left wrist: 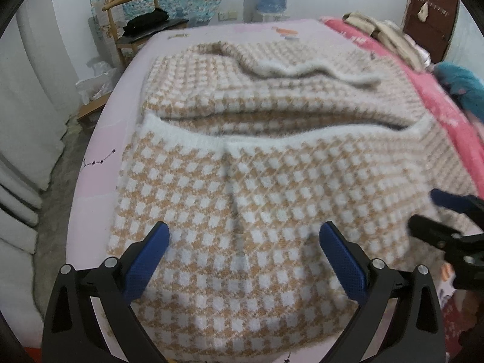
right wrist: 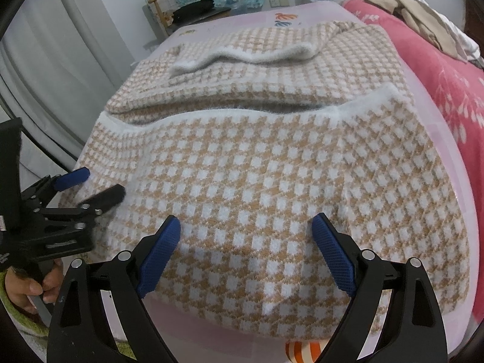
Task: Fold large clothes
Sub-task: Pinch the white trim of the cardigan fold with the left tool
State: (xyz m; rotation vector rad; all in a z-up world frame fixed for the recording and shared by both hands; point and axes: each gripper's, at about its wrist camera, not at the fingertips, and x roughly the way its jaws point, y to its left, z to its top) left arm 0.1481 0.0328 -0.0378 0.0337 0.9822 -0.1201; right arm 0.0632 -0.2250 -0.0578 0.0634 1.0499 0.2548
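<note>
Knitwear first: the fluffy tan-and-white checked knit sweater (left wrist: 257,181) lies across the pale pink bed sheet (left wrist: 99,163), filling the centre of both wrist views, partly folded, with its white ribbed hem (right wrist: 251,113) running across mid-frame and a fuzzy white cuff (right wrist: 242,56) lying on top toward the upper centre. Judgement: soft, thick, limp, fairly light for its bulk; not slippery on the sheet, likely to sag and stretch if lifted from one point. Best grabbed at two spread points on the near folded edge, or at the ribbed hem corners, pinching both layers.

Left gripper (left wrist: 245,233): blue pads wide apart, holding nothing, hovering over the lower-centre part of the sweater; contact can't be confirmed. Right gripper (right wrist: 246,225): also spread wide, empty, above the near fold at lower centre. Each shows at the other view's edge, near the sweater's side. Pink floral blanket (right wrist: 447,75) sits at right.
</note>
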